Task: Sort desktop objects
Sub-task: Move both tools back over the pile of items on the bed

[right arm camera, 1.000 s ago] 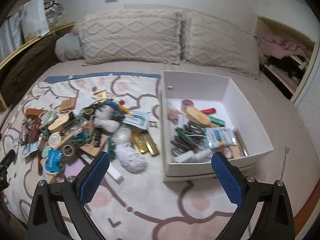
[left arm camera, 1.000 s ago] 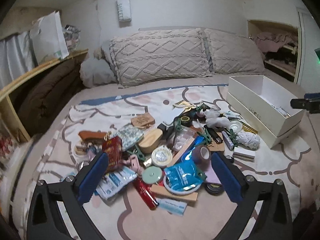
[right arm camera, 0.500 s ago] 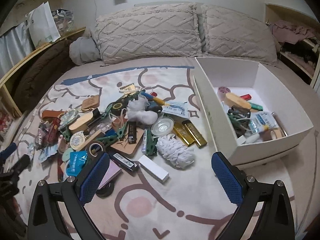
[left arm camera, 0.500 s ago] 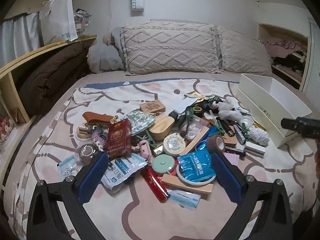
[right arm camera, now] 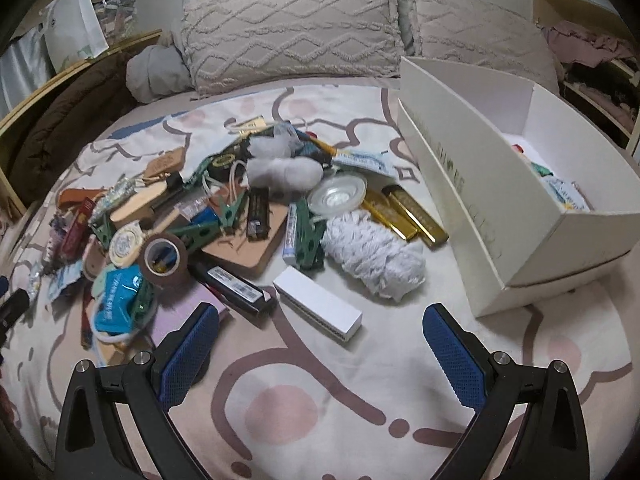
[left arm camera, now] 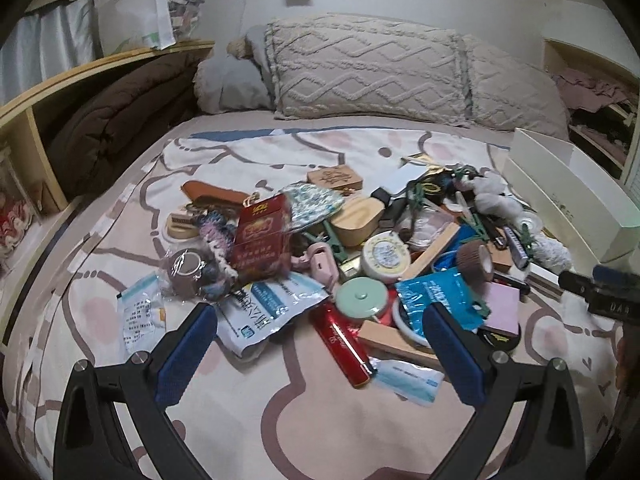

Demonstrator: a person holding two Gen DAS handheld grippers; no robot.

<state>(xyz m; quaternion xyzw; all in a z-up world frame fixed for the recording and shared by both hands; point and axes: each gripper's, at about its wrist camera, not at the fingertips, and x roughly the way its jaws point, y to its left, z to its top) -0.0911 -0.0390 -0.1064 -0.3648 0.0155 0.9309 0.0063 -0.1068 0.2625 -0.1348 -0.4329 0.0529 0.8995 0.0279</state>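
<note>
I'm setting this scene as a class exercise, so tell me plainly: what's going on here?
A person is sorting a heap of small objects on a patterned bed cover into a white box, holding a gripper in each hand. Both the left gripper and right gripper are open and empty above the cover. The right one faces a small white carton; the left faces a red lighter. Some items already lie in the box.

the left claw [left arm camera: 320,356] has come down and forward over the bed, so the heap now sits closer, with the red lighter [left arm camera: 344,344] between its blue pads. the right claw [right arm camera: 320,356] has swung left, away from the white box [right arm camera: 500,216], which has slid to the right edge; the small white carton [right arm camera: 318,310] now lies just ahead of it.
</note>
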